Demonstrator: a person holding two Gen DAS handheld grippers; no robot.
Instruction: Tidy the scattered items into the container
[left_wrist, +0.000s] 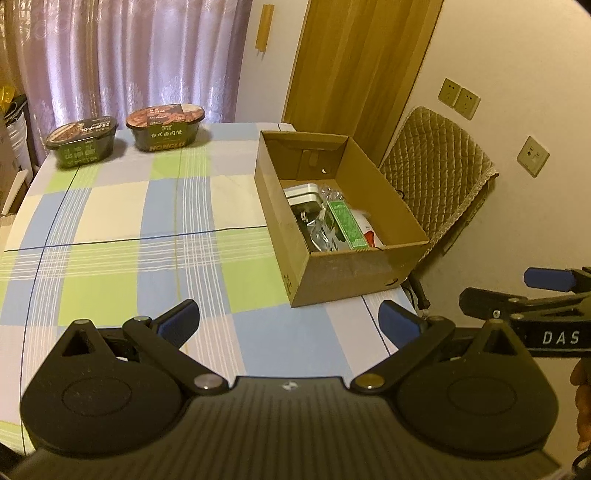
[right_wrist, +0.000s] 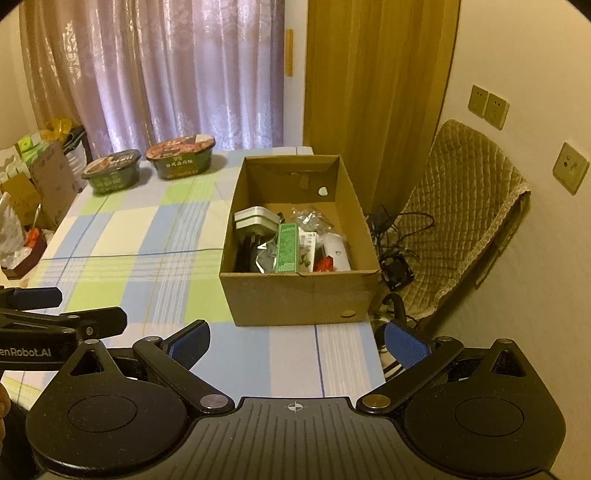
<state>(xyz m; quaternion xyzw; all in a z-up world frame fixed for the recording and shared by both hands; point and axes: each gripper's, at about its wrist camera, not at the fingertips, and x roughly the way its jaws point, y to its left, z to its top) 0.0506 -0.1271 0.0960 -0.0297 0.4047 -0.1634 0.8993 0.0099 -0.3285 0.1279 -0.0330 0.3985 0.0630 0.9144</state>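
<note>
Left gripper (left_wrist: 290, 319) and right gripper (right_wrist: 297, 341): both stood wide open, empty. Cardboard box (right_wrist: 295, 295) held a green carton (right_wrist: 287, 248). Only the right wrist view showed cables (right_wrist: 391, 236) beside the box.

Pale mauve curtains (right_wrist: 177, 74) hang behind the table (left_wrist: 122, 221), which wears a checked cloth of blue, green and cream. A wooden door (right_wrist: 376, 92) stands beside them. A quilted chair (right_wrist: 461, 206) sits against the cream wall (right_wrist: 535, 258) under wall sockets (right_wrist: 488, 106).

Checked-cloth table (right_wrist: 122, 258) bears cardboard box (right_wrist: 299, 295) and seemingly two noodle bowls (right_wrist: 110, 175).
</note>
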